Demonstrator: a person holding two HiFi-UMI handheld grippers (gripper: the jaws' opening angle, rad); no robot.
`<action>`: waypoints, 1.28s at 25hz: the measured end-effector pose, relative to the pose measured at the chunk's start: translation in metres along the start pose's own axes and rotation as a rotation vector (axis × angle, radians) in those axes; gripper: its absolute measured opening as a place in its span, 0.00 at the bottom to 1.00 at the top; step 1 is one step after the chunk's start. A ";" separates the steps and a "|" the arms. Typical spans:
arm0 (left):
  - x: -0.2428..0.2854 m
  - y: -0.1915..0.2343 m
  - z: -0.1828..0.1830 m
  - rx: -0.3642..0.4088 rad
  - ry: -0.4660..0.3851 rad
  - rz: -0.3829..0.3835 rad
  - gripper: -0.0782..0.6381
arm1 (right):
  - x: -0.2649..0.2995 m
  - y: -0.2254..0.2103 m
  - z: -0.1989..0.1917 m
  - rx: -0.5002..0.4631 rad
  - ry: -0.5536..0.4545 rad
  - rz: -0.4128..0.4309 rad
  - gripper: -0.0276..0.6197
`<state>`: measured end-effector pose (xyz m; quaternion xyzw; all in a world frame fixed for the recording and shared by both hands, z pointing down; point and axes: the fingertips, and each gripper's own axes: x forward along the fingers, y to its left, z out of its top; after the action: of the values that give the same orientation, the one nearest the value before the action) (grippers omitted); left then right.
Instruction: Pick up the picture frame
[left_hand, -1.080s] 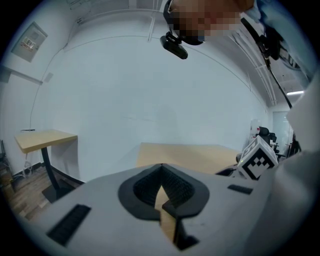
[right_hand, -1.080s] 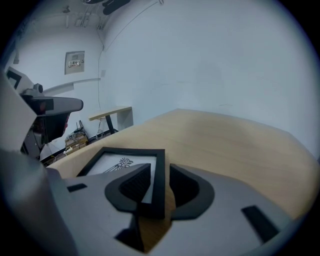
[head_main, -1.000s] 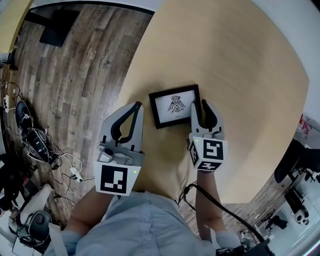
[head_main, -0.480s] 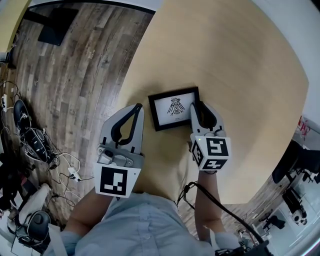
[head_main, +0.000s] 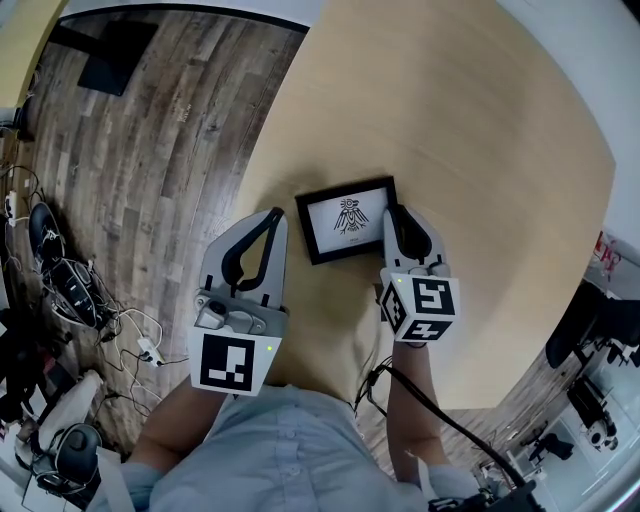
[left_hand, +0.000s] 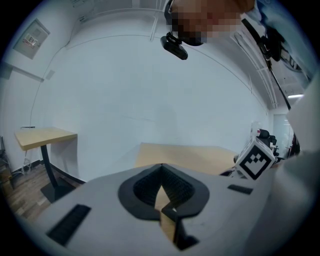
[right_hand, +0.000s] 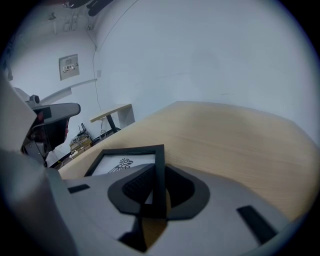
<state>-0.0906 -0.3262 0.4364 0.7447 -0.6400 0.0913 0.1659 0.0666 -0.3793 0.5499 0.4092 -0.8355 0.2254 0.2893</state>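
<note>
A black picture frame (head_main: 347, 218) with a bird drawing lies flat on the light wooden table (head_main: 450, 120). My right gripper (head_main: 400, 215) sits at its right edge, and its jaws are closing. In the right gripper view the frame's (right_hand: 125, 162) right rail stands between the two pads of the right gripper (right_hand: 158, 172), and both dark pads lie against it. My left gripper (head_main: 272, 215) hovers just left of the frame, apart from it. In the left gripper view the tips of the left gripper (left_hand: 161, 172) meet with nothing between them.
The table's curved left edge runs close to the left gripper, and plank floor (head_main: 150, 150) lies beyond it. Cables and gear (head_main: 60, 280) clutter the floor at far left. A second small table (left_hand: 42, 135) stands by the wall. Dark equipment (head_main: 600, 330) stands at the right.
The right gripper's fingers have drawn together around the frame's right edge. The frame has shifted slightly towards me and to the left. The left gripper has not moved.
</note>
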 end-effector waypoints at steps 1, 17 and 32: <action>0.000 0.001 0.001 0.003 -0.004 0.000 0.11 | -0.001 0.001 0.001 -0.002 -0.011 -0.006 0.14; -0.053 -0.020 0.056 0.064 -0.161 -0.015 0.11 | -0.089 0.006 0.070 -0.015 -0.306 -0.110 0.14; -0.110 -0.029 0.110 0.181 -0.378 -0.028 0.11 | -0.215 0.045 0.141 -0.073 -0.687 -0.150 0.14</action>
<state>-0.0886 -0.2610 0.2919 0.7691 -0.6386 0.0047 -0.0234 0.0951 -0.3215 0.2969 0.5108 -0.8592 0.0224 0.0215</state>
